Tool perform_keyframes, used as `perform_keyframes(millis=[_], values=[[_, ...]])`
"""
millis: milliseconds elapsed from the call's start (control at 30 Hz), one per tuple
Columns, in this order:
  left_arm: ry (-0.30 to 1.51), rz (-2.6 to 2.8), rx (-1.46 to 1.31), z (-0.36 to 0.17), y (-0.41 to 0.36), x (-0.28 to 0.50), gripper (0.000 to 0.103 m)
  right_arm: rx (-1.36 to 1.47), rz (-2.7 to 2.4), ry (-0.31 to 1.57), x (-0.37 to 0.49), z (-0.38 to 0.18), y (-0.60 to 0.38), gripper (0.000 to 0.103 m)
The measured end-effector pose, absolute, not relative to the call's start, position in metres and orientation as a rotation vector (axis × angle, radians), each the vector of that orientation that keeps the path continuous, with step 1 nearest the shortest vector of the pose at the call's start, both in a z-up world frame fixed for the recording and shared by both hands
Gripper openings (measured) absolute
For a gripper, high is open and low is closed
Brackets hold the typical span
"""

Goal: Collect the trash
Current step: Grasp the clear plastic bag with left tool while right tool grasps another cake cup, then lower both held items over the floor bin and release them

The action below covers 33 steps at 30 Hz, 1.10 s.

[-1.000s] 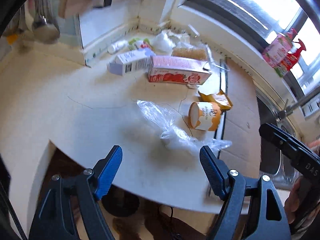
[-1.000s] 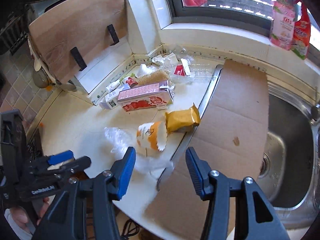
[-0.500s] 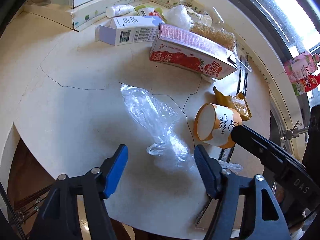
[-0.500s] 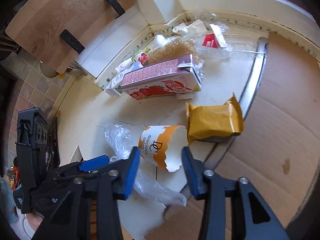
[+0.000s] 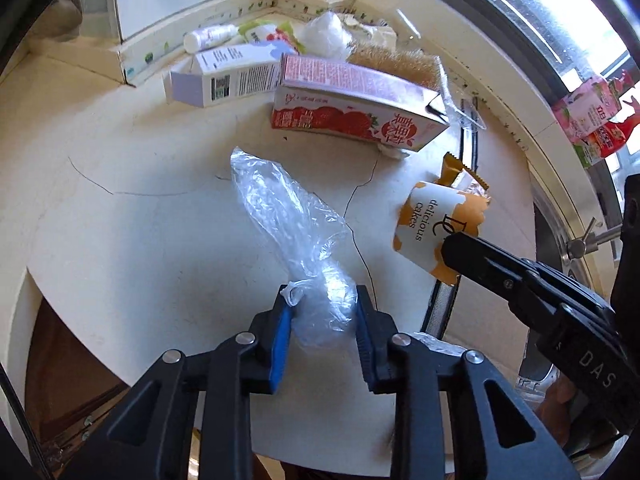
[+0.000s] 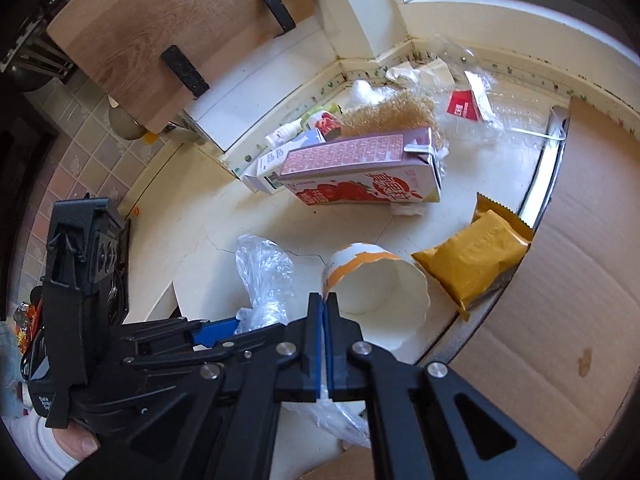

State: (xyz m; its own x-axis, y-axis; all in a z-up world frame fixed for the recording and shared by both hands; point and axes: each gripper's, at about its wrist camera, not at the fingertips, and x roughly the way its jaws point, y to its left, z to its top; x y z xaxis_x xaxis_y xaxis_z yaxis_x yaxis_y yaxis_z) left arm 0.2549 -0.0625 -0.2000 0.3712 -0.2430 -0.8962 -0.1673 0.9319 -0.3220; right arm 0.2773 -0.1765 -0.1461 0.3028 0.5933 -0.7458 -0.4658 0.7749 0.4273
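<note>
My left gripper (image 5: 323, 304) is shut on the near end of a crumpled clear plastic bag (image 5: 292, 220) that lies on the cream counter (image 5: 120, 220); the bag also shows in the right wrist view (image 6: 264, 276). My right gripper (image 6: 325, 304) is shut on the rim of an orange-and-white paper cup (image 6: 376, 284) marked "delicious cakes" (image 5: 434, 228). A yellow snack packet (image 6: 476, 256) lies just right of the cup.
A pink strawberry carton (image 5: 356, 108), a white-purple carton (image 5: 224, 80), a small bottle (image 5: 208, 36), a bristly brush (image 6: 388, 114) and wrappers lie at the back corner. A cardboard sheet (image 6: 568, 240) covers the right side by the sink. A wooden board (image 6: 180, 24) leans behind.
Both grippers moved down and forward and closed: the left onto the plastic bag, the right onto the cup's rim. The cup's mouth now faces the right wrist camera.
</note>
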Motion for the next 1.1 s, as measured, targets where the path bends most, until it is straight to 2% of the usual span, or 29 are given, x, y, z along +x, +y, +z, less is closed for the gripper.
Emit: perform_keyframes(millis=[267, 567, 767, 1100], values=[[1.098, -0.029, -0.343, -0.157, -0.032, 0.214, 0.027, 0.162, 0.714, 0.995, 0.244, -0.121, -0.169, 0.001], [1.022, -0.035, -0.247, -0.12, 0.03, 0.121, 0.027, 0.175, 0.698, 0.97, 0.165, -0.102, -0.126, 0.001], [1.021, -0.075, -0.186, -0.122, 0.052, 0.068, 0.027, 0.169, 0.669, 0.993, 0.1, -0.107, -0.089, 0.001], [1.07, -0.197, -0.051, -0.157, 0.064, 0.01, 0.027, 0.158, 0.563, 1.069, 0.026, -0.139, -0.052, 0.001]])
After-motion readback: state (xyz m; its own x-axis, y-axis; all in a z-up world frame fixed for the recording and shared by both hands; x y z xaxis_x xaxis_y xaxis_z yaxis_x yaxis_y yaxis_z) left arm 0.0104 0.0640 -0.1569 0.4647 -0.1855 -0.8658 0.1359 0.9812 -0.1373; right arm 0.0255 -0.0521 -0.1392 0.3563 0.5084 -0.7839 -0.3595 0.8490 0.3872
